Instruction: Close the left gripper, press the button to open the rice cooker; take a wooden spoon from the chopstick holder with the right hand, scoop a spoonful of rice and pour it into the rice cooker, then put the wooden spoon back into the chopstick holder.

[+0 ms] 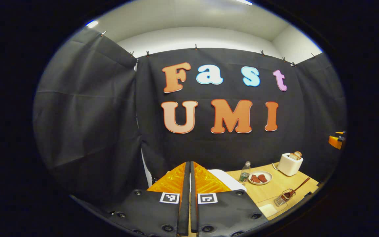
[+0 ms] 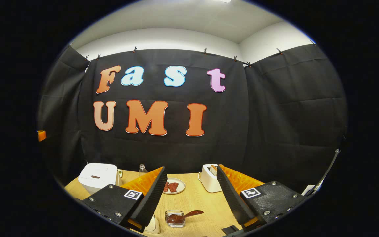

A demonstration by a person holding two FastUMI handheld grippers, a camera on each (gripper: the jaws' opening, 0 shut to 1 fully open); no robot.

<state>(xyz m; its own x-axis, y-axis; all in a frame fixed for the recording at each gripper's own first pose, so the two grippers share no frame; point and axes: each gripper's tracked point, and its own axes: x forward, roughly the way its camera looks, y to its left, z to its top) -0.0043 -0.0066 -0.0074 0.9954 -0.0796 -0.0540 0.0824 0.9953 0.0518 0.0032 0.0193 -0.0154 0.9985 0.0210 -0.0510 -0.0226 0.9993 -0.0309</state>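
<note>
In the right gripper view the white rice cooker [image 2: 98,176] stands at the table's left with its lid down. A wooden spoon [image 2: 189,214] leans in a small wire chopstick holder [image 2: 175,219] near the front edge, below and between my right gripper's [image 2: 191,169] fingers, which stand wide open and hold nothing. My left gripper [image 1: 189,166] is shut with nothing between its fingers, raised in front of the rice cooker [image 1: 224,177], most of which it hides. To its right the chopstick holder [image 1: 283,197] carries the wooden spoon [image 1: 299,186].
A small bottle [image 2: 142,169], a plate [image 2: 176,190] of reddish-brown pieces and a white toaster [image 2: 208,179] with bread stand along the back of the wooden table [image 2: 206,200]. A pale, white object [image 2: 152,225] lies left of the holder. Black cloth walls the booth.
</note>
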